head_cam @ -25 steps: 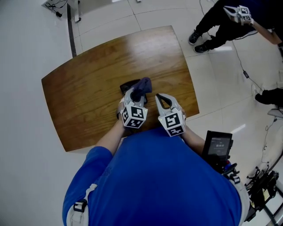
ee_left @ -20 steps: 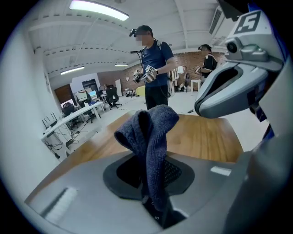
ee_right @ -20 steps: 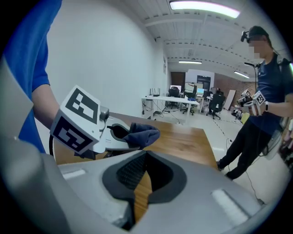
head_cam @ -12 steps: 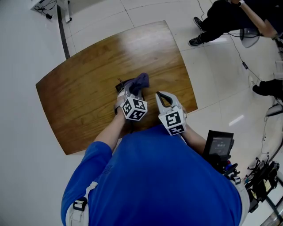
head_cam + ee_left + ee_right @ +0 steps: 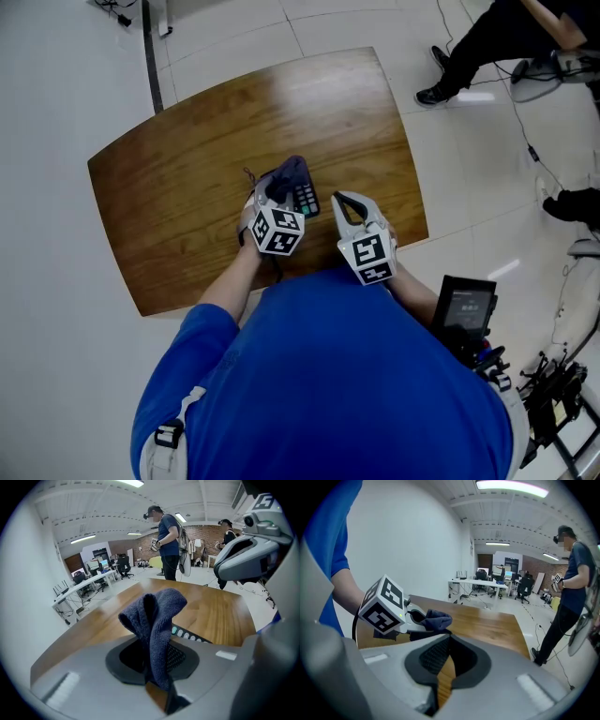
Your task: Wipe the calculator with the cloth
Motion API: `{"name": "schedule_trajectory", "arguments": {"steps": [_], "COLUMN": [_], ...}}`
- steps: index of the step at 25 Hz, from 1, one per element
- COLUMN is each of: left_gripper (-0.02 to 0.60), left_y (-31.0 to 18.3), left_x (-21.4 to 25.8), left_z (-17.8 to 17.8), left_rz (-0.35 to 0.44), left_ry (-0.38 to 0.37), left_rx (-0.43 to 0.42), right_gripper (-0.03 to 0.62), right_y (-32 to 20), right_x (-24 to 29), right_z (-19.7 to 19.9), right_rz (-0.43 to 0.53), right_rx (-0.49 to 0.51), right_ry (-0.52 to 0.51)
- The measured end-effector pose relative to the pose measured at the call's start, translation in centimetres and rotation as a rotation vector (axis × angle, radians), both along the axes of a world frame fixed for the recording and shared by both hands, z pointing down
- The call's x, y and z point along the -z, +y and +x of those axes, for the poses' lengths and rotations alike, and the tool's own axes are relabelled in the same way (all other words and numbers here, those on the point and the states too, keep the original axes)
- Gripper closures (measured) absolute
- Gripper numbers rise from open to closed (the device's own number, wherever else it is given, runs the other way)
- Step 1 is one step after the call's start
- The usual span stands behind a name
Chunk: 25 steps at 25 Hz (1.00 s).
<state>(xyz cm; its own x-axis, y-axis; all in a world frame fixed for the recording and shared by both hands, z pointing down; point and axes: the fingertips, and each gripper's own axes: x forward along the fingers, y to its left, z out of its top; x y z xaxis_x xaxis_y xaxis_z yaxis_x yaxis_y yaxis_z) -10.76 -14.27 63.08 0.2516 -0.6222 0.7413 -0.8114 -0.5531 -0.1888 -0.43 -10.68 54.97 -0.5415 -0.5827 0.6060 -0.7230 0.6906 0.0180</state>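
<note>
A curved wooden table (image 5: 187, 159) bears a dark calculator (image 5: 305, 199) — lying flat, it seems — near the person's edge.

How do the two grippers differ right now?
The left gripper is clamped on the blue cloth and sits over the calculator. The right gripper is shut on nothing and sits beside the calculator, above bare wood. Both are over the same wooden table.

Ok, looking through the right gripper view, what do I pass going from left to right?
Left to right: forearm in a blue sleeve → left gripper → cloth → far desks → standing person.
</note>
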Motion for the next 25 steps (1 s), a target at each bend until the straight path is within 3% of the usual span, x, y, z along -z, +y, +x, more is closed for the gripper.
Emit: {"name": "schedule_trajectory", "arguments": {"steps": [7, 14, 17, 25], "left_gripper": [0.518, 0.518, 0.518, 0.518], "left_y": [0.7, 1.0, 1.0, 1.3], "left_x": [0.2, 0.1, 0.3, -0.8], "left_z": [-2.7, -2.5, -1.0, 5.3], "left_rz": [-0.016, -0.012, -0.001, -0.019], "left_ry": [-0.02, -0.044, -0.052, -0.11], "left_rx": [0.055, 0.025, -0.023, -0.247], "right_gripper": [0.592, 0.592, 0.592, 0.592], "right_y": [0.0, -0.2, -0.3, -0.5], "right_x": [0.4, 0.4, 0.3, -0.5], "right_z": [-0.7, -0.4, 0.0, 1.7], "right_rz": [0.002, 0.007, 0.006, 0.006], "right_rx": [0.01, -0.005, -0.015, -0.051], "right_ry": [-0.014, -0.019, -0.018, -0.005]}}
